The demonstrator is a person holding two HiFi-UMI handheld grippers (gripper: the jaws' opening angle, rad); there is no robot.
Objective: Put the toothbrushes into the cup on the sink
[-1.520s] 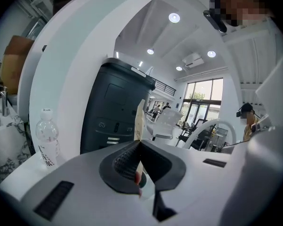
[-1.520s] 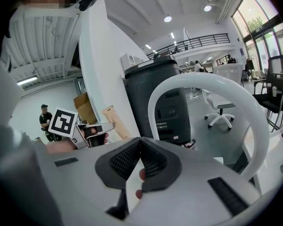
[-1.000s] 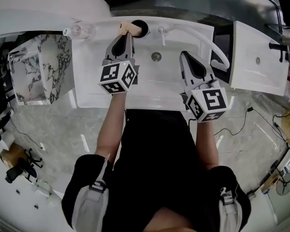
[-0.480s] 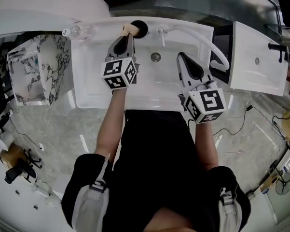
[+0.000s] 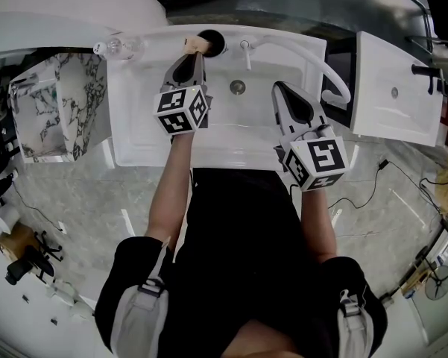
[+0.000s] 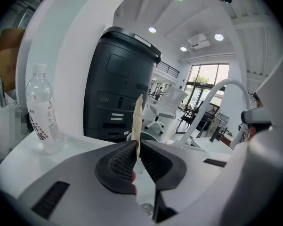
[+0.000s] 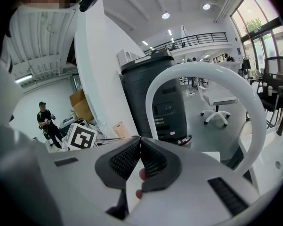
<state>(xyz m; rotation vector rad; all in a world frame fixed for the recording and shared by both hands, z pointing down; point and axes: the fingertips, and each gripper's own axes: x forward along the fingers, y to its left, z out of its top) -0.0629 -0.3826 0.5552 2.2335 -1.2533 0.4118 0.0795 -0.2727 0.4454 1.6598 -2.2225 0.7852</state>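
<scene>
My left gripper (image 5: 191, 57) is shut on a thin tan toothbrush (image 5: 194, 45) whose end sticks out past the jaws, right beside the dark cup (image 5: 215, 42) on the back rim of the white sink (image 5: 134, 125). In the left gripper view the toothbrush (image 6: 138, 119) stands upright, pinched between the pads of that gripper (image 6: 137, 147). My right gripper (image 5: 281, 89) hovers over the basin's right side with its jaws together and nothing in them; in the right gripper view the right gripper (image 7: 140, 145) looks the same.
A clear plastic bottle (image 5: 119, 48) stands at the sink's back left corner and shows as the bottle (image 6: 41, 112) in the left gripper view. A white arched faucet (image 5: 320, 62) curves over the right side. The drain (image 5: 238, 87) lies mid-basin. A second sink (image 5: 395, 88) stands to the right.
My left gripper has moved a little farther back with the toothbrush, closer to the cup. The right gripper has drifted slightly left and back.
</scene>
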